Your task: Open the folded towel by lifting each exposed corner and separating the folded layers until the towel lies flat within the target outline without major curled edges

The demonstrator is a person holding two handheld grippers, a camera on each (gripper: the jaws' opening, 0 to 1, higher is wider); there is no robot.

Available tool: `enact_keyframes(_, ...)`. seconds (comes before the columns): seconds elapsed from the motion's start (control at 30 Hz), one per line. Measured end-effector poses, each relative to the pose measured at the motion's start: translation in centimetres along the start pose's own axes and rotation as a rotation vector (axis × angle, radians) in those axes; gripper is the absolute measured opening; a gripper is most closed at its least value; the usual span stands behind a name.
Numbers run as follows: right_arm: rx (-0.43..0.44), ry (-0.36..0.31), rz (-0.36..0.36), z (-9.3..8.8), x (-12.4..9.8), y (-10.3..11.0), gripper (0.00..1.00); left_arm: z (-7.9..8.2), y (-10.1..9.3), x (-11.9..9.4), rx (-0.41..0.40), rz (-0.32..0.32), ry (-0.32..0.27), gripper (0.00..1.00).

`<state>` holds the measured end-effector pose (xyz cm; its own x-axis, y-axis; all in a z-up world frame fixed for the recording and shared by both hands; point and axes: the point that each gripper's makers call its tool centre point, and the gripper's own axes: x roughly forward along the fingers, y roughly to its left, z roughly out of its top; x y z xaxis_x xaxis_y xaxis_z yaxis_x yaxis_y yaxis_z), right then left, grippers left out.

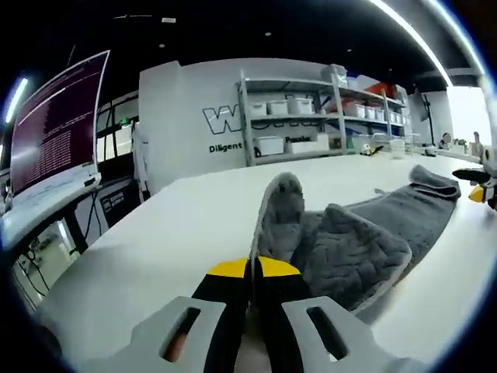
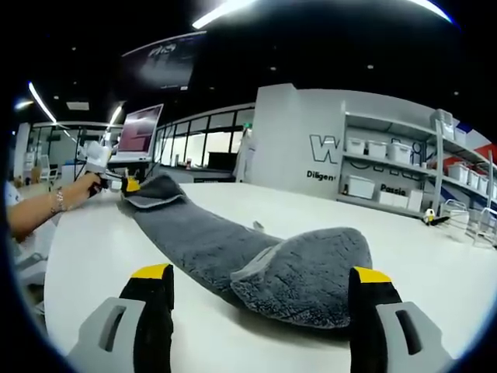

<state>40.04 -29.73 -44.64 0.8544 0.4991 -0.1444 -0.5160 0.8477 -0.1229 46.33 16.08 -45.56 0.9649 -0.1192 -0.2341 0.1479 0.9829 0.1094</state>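
towel (image 2: 233, 249): grey plush cloth, rough nap | table (image 2: 256, 206): white, smooth, matt

Two low tabletop views, facing from opposite ends, close over the shared towel (image 1: 373, 233) and table (image 1: 178, 233).

Painted in large outlined letters on the white wall (image 1: 194, 109) beyond the tongs: a word beginning "W", cut off by shelving (image 1: 295, 116). Beneath it, smaller dark lettering reading "Diligen…". On the monitor (image 1: 58, 116) to the left, rows of text too small to read.
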Motion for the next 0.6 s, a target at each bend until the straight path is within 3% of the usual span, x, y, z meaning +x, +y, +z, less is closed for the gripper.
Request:
enact_keyframes(0.13,-0.002,0.003,0.001,-0.1,0.0,0.1,0.94,-0.5,0.6,0.0,-0.02,0.019,0.009,0.03)
enact_keyframes(0.4,-0.002,0.006,0.003,-0.1,0.0,0.1,0.94,-1.3,1.4,0.2,0.022,0.067,0.037,0.04)
enact_keyframes(0.6,-0.002,0.006,0.003,-0.2,-0.1,0.2,0.94,-0.6,1.8,0.0,0.013,0.088,-0.021,0.18)
